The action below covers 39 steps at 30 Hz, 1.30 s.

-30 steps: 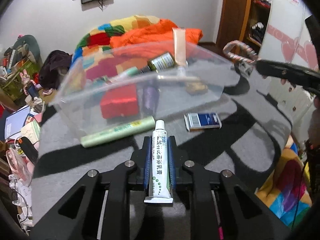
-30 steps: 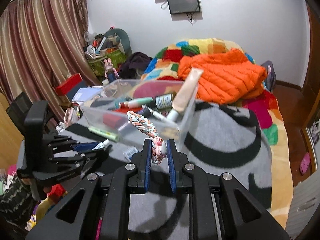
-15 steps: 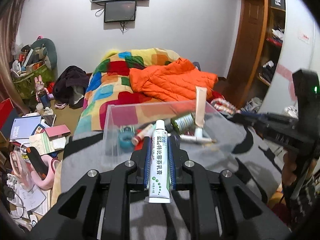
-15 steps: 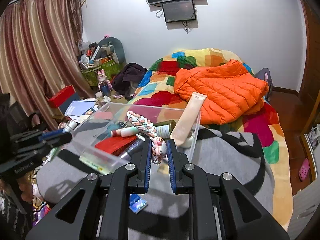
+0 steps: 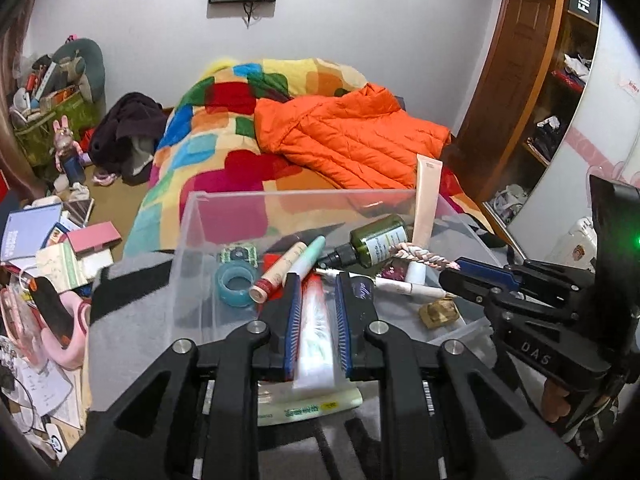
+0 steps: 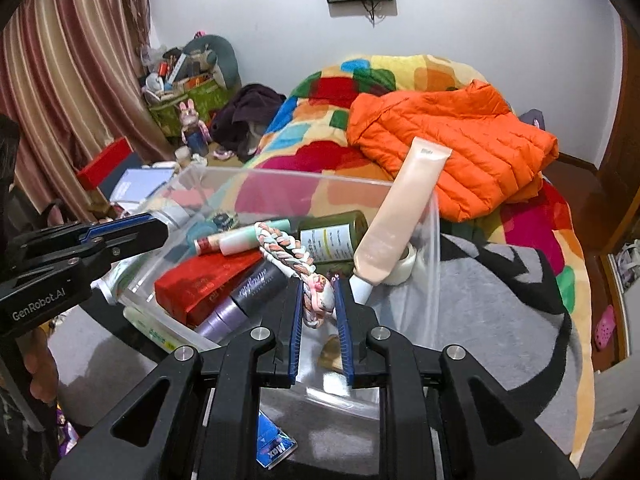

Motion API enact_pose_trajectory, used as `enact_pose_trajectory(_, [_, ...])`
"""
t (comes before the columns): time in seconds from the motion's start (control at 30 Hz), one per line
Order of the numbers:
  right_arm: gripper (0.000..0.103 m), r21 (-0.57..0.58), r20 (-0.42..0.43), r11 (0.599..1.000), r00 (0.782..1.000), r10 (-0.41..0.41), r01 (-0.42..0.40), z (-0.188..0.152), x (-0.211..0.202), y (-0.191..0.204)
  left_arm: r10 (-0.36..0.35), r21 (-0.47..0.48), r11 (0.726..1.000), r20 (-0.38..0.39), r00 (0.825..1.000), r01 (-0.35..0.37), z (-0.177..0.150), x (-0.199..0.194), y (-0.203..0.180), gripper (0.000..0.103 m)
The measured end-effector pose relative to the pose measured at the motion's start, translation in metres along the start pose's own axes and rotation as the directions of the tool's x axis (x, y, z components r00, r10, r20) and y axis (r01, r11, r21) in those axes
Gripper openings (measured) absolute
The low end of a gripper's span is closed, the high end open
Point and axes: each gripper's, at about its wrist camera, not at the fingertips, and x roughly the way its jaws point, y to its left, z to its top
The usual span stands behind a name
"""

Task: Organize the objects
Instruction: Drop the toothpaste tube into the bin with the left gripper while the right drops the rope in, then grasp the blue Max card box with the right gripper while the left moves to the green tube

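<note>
A clear plastic bin [image 5: 192, 236] [image 6: 434, 240] holds several toiletries: a green bottle [image 5: 378, 240], a peach tube [image 6: 400, 208], a red box [image 6: 200, 284]. My left gripper [image 5: 316, 284] is over the bin's near edge with its jaws slightly spread; the blurred white tube [image 5: 316, 344] lies between them. It also shows in the right wrist view [image 6: 156, 232]. My right gripper [image 6: 318, 292] is over the bin, jaws parted, with the braided pastel cord [image 6: 288, 252] resting between them. It also shows in the left wrist view [image 5: 452, 268].
A green tube [image 5: 308, 408] and a blue packet [image 6: 274, 446] lie on the grey blanket [image 6: 500, 320] outside the bin. An orange jacket [image 5: 348, 136] lies on the colourful bedspread behind. Clutter covers the floor [image 5: 44, 240] on the left.
Both grippers moved forward over the bin. Both jaws have widened, loosening the white tube and the braided cord.
</note>
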Motion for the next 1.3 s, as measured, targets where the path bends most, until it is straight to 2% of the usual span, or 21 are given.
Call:
enact_pose_trajectory(0.07, [0.016,-0.019,-0.008,1.000,1.000,0.013,-0.014,-0.002,-0.002,0.002,-0.016,0.002,1.000,0.013,1.000,0.016,-0.002,-0.005,-0.001,0.016])
enact_pose_trajectory(0.23, [0.026,-0.043,0.004,0.999,1.000,0.031,-0.031,-0.002,-0.014,0.006,-0.022,0.026,0.999,0.026,0.999,0.021,-0.008,-0.018,-0.005,0.017])
enact_pose_trajectory(0.3, [0.026,-0.043,0.015,0.998,0.999,0.047,-0.046,-0.002,-0.021,0.008,-0.024,0.033,0.999,0.030,0.999,0.023,-0.011,-0.025,-0.006,0.020])
enact_pose_trajectory(0.37, [0.027,-0.052,0.025,0.997,0.998,0.064,-0.062,-0.004,-0.031,0.010,-0.022,0.039,0.999,0.033,0.999,0.021,-0.016,-0.032,-0.006,0.029])
enact_pose_trajectory(0.47, [0.029,-0.075,0.038,0.994,0.996,0.085,-0.082,-0.009,-0.046,0.014,-0.017,0.045,0.999,0.037,0.999,0.015,-0.026,-0.042,-0.004,0.038])
enact_pose_trajectory(0.6, [0.045,-0.120,0.068,0.988,0.992,0.107,-0.098,-0.021,-0.067,0.020,0.001,0.059,0.998,0.037,0.999,-0.003,-0.044,-0.053,-0.003,0.049])
enact_pose_trajectory(0.67, [0.047,-0.142,0.067,0.984,0.990,0.122,-0.111,-0.029,-0.073,0.022,0.022,0.074,0.997,0.032,0.999,-0.024,-0.054,-0.055,-0.002,0.058])
enact_pose_trajectory(0.73, [0.053,-0.153,0.054,0.980,0.990,0.132,-0.123,-0.036,-0.073,0.024,0.043,0.089,0.995,0.016,0.999,-0.044,-0.063,-0.052,0.000,0.061])
enact_pose_trajectory(0.83, [0.054,-0.178,0.000,0.974,0.990,0.142,-0.140,-0.048,-0.059,0.031,0.062,0.092,0.994,-0.039,0.997,-0.058,-0.074,-0.039,0.007,0.064])
enact_pose_trajectory(1.0, [0.054,-0.189,-0.109,0.974,0.988,0.107,-0.126,-0.065,-0.024,0.035,0.083,0.098,0.993,-0.134,0.988,-0.070,-0.080,-0.016,0.014,0.068])
enact_pose_trajectory(1.07, [0.054,-0.181,-0.143,0.974,0.984,0.110,-0.135,-0.069,-0.015,0.033,0.104,0.106,0.990,-0.137,0.985,-0.089,-0.080,-0.011,0.015,0.075])
enact_pose_trajectory(1.27, [0.053,-0.179,-0.190,0.975,0.977,0.099,-0.134,-0.076,0.002,0.031,0.080,0.059,0.996,-0.138,0.987,-0.073,-0.078,-0.002,0.019,0.076])
enact_pose_trajectory(1.3, [0.049,-0.182,-0.176,0.976,0.980,0.091,-0.123,-0.077,0.001,0.030,0.075,0.064,0.996,-0.132,0.988,-0.067,-0.079,-0.003,0.017,0.075])
